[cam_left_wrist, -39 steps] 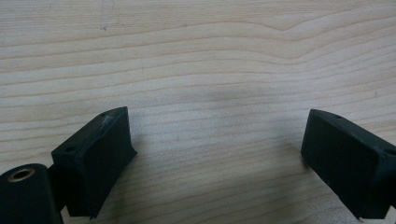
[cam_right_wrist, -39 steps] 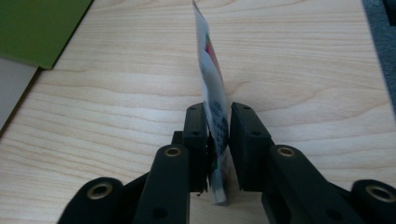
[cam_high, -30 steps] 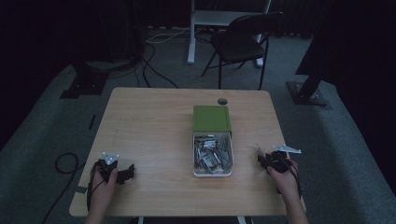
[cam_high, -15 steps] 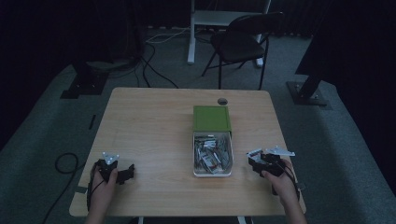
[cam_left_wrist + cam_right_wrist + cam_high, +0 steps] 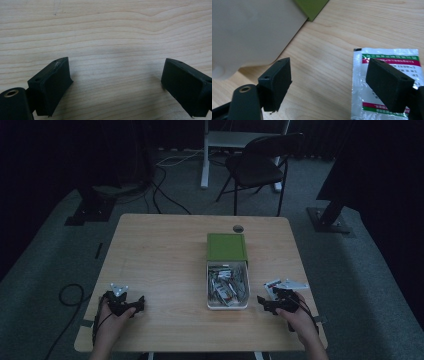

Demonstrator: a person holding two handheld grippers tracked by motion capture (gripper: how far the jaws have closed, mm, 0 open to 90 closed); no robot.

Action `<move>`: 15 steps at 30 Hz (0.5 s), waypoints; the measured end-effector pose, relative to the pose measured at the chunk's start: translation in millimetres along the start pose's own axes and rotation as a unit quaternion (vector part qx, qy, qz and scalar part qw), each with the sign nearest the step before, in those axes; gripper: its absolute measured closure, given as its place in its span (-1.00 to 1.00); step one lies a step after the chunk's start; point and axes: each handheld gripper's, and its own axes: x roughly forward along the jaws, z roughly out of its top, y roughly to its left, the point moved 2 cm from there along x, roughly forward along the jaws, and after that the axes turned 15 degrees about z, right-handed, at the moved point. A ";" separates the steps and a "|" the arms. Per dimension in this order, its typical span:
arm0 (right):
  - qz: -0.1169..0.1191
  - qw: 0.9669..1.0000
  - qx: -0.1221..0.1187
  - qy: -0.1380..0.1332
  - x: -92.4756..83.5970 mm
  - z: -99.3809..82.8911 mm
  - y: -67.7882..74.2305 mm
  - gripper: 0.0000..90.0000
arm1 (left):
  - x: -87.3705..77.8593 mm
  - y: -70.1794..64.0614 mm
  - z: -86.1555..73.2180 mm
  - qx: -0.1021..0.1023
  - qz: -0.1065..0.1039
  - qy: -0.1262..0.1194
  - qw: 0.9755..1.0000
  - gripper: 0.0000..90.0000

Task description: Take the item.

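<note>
The right tongs (image 5: 265, 302) have just been opening and hold nothing. The flat silver packet with red and green stripes (image 5: 387, 82) lies on the wooden surface (image 5: 165, 260), just beside the white box full of packets (image 5: 228, 306). Move away slowly so the packet stays flat. The left tongs (image 5: 138, 304) rest wide open and empty. The green lid (image 5: 226, 246) touches the box's far end.

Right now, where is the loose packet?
The packet lies flat on the table, to the right of the white box, beside the right gripper.
</note>
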 end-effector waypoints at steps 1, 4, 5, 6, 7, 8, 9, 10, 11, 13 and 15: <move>0.003 1.000 -0.003 0.001 0.7 -0.5 0.9 -0.56 | -0.3 -0.6 -0.1 0.005 -0.005 -0.001 1.000 -0.79; 0.011 1.000 -0.001 0.003 2.1 -1.9 2.5 -0.59 | -1.5 -3.7 -0.4 0.023 -0.021 -0.006 0.999 -0.79; 0.010 1.000 -0.006 0.007 2.5 -2.6 3.1 -0.59 | -1.9 -4.7 -0.5 0.030 -0.028 -0.008 0.999 -0.79; 0.011 1.000 -0.013 0.012 2.6 -3.2 3.5 -0.59 | -2.3 -5.9 -0.6 0.034 -0.032 -0.009 0.999 -0.79; 0.013 1.000 -0.015 0.014 2.6 -3.6 3.7 -0.59 | -3.4 -8.6 -0.6 0.043 -0.040 -0.010 0.998 -0.79; 0.017 1.000 -0.012 0.012 2.3 -4.0 3.8 -0.59 | -3.9 -9.6 -0.7 0.046 -0.043 -0.010 0.998 -0.79; 0.019 1.000 -0.010 0.010 2.1 -4.0 3.9 -0.59 | -5.3 -12.3 -0.6 0.052 -0.049 -0.008 0.997 -0.79; 0.021 1.000 -0.010 0.008 1.5 -4.0 3.8 -0.59 | -6.1 -14.2 -0.6 0.054 -0.053 -0.008 0.997 -0.79; 0.021 1.000 -0.012 0.008 1.2 -3.9 3.8 -0.59 | -7.7 -17.3 -0.3 0.056 -0.062 -0.007 0.997 -0.79; 0.026 0.999 -0.021 0.008 0.3 -3.8 4.6 -0.59 | -11.2 -22.2 1.0 0.062 -0.072 -0.010 0.995 -0.79; 0.028 0.999 -0.032 0.012 0.1 -4.0 5.3 -0.59 | -15.5 -27.2 3.2 0.071 -0.078 -0.018 0.994 -0.79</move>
